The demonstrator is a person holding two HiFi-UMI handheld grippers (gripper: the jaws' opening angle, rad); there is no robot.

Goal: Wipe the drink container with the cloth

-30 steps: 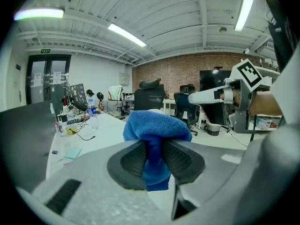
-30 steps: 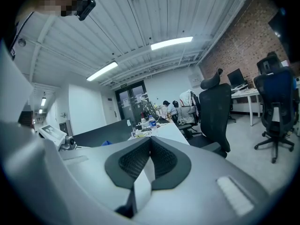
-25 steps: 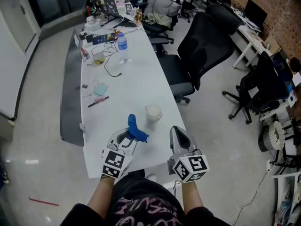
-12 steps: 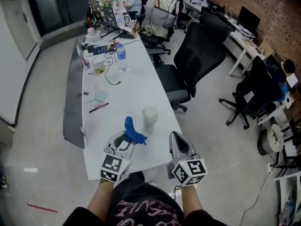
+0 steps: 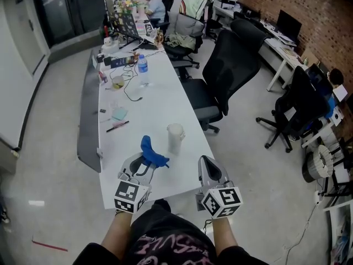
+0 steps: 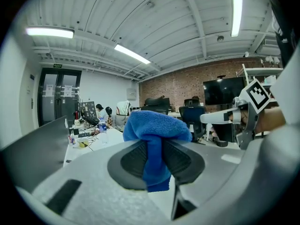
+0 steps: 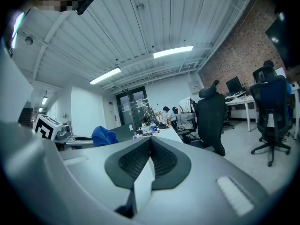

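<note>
While I held the blue cloth [image 5: 152,151] pinched between the pads of my left gripper [image 5: 148,160], the drink container [image 5: 175,137], a pale cup, stood upright on the white table [image 5: 151,101], close to its right edge and towards its near end. The cloth hung above the tabletop, just left of the cup and slightly nearer, apart from it. In the left gripper view the cloth [image 6: 155,128] bulged in a wad beyond the jaws, with a short tail hanging below them.

My right gripper [image 5: 206,162] hovered beyond the table's right edge, to the right of the cup and nearer than it. Its jaws were pressed together on nothing, as the right gripper view [image 7: 150,143] showed.

I judged the step in hand to be the approach: the cloth was in hand and wiping had not begun.

To do it well, I judged that:
- the wad, not the hard jaw tips, should meet the cup wall;
- a push from the left could slide or tip so light a cup towards the nearby right edge;
- the right gripper should therefore spread and steady the cup from the right before contact;
- the strokes should run lightly around and along the wall.

Whether the cup held liquid I could not tell.
</note>
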